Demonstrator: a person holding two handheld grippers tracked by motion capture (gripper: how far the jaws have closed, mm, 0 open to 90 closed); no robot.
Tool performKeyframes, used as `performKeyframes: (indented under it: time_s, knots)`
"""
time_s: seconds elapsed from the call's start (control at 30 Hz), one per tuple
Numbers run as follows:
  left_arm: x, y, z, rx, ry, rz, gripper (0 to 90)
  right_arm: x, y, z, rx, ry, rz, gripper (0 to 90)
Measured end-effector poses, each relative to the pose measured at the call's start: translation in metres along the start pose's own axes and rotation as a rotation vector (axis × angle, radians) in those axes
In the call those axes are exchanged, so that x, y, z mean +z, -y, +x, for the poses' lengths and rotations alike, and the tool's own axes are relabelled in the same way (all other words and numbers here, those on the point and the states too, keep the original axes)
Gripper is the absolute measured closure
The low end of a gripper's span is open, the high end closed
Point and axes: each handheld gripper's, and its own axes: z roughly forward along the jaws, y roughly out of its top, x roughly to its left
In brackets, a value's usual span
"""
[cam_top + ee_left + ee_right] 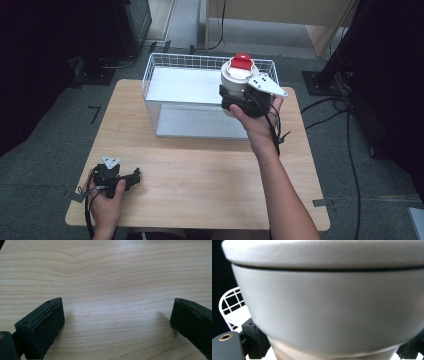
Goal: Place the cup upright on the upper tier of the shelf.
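Note:
A white lidded jar (234,82) with a red cap (242,61) hangs over the right end of a white wire basket (165,64). My right gripper (231,101) is shut on the jar's lower body, with a hand behind it. In the right gripper view the jar (327,310) is very close, with a black jaw on each side at the bottom and the basket's rim (230,300) at the left. My left gripper (135,177) lies on the wooden table (200,170) near its front left corner. Its jaws (117,315) stand wide open over bare wood.
The basket stands at the back middle of the table and has a flat white shelf inside. Dark stands and cables (345,115) lie on the floor to the right. A wooden cabinet (280,15) stands behind the table.

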Motion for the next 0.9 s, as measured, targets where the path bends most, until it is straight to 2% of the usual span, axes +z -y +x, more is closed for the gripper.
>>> performKeyframes:
  time_s: [0.23, 0.33, 0.5, 0.53, 0.73, 0.9]
  knots:
    - [0.000, 0.000, 0.000, 0.000, 0.000, 0.000, 0.0, 0.015, -0.010, 0.000, -0.003, 0.004, 0.001, 9.7]
    - [0.000, 0.000, 0.000, 0.000, 0.000, -0.001, 0.0, 0.027, -0.015, 0.000, -0.012, 0.008, 0.005, 9.7]
    - [0.000, 0.000, 0.000, -0.001, 0.000, -0.002, 0.0, 0.039, -0.019, 0.000, -0.001, 0.009, 0.012, 9.7]
    - [0.000, 0.000, 0.000, -0.001, 0.000, -0.002, 0.0, 0.047, -0.020, 0.001, -0.004, 0.015, 0.016, 9.7]
    - [0.000, 0.000, 0.000, -0.001, 0.000, -0.001, 0.0, 0.065, -0.024, 0.001, -0.027, 0.035, 0.035, 9.7]
    - [0.000, 0.000, 0.000, 0.000, 0.000, 0.000, 0.0, 0.078, -0.027, -0.004, -0.018, 0.063, 0.046, 9.7]
